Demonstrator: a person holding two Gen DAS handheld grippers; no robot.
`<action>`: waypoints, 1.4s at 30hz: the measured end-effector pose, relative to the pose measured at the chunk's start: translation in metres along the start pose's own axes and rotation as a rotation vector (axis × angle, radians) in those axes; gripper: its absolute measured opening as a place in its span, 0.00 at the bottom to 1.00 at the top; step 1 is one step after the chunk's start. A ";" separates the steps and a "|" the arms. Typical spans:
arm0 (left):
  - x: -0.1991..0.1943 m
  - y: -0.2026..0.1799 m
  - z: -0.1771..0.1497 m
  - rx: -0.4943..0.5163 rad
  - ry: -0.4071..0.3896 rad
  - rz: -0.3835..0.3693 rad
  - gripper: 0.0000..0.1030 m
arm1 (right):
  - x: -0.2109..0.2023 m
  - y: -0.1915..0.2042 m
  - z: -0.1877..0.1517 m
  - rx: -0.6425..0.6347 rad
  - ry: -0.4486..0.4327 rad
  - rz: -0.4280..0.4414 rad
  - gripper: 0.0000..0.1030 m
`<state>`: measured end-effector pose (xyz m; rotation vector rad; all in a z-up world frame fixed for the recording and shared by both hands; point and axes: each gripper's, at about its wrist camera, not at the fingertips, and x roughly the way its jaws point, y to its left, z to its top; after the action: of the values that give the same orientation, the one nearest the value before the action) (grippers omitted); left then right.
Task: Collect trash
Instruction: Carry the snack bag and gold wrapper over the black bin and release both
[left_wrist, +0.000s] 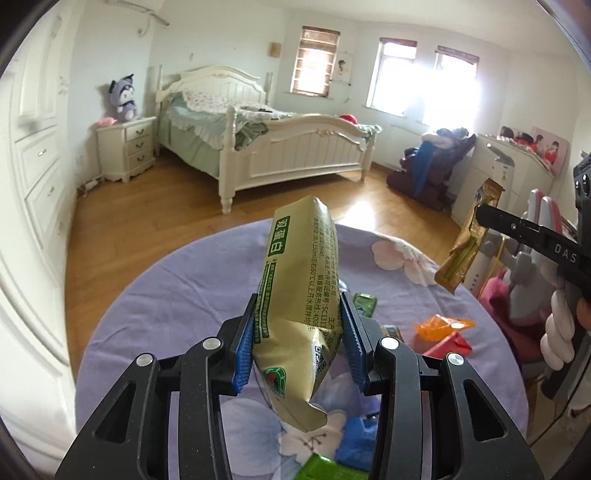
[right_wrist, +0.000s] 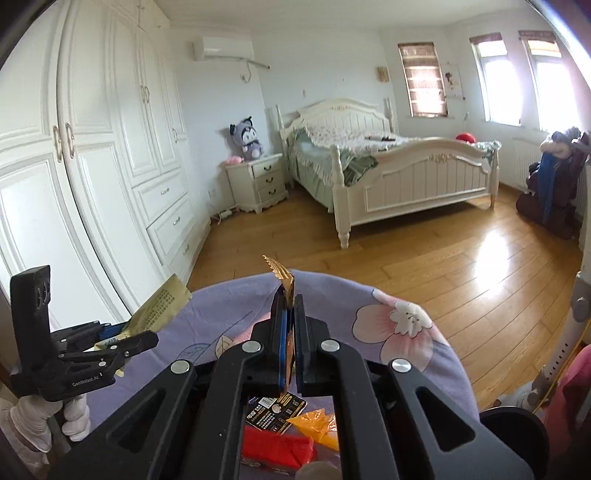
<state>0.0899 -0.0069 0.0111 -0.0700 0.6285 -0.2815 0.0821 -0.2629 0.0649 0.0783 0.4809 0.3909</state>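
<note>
Both fingers (left_wrist: 245, 343) (right_wrist: 282, 332) clamped on wrappers (left_wrist: 299, 295) (right_wrist: 284, 275).

White bed (right_wrist: 391, 170) with rumpled green bedding against the far wall. Nightstand (right_wrist: 258, 182) just beside it, topped by a purple plush toy (right_wrist: 248, 139). Tall white wardrobe (right_wrist: 92, 147) along the left wall, air conditioner (right_wrist: 224, 48) mounted high. Wooden floor (right_wrist: 461, 258) glaring under bright windows (left_wrist: 421, 81). Clothes heaped on a chair (left_wrist: 430, 166) near the radiator.
</note>
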 end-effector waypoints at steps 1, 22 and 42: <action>-0.007 -0.005 -0.002 -0.004 -0.008 0.000 0.41 | -0.011 0.003 -0.001 -0.013 -0.027 -0.010 0.04; -0.024 -0.154 -0.032 0.053 -0.026 -0.189 0.41 | -0.136 -0.068 -0.074 0.017 -0.153 -0.336 0.04; 0.054 -0.282 -0.047 0.198 0.136 -0.400 0.41 | -0.155 -0.163 -0.132 0.148 -0.113 -0.502 0.04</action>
<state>0.0365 -0.2919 -0.0160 0.0154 0.7170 -0.7387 -0.0490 -0.4754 -0.0116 0.1186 0.4000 -0.1408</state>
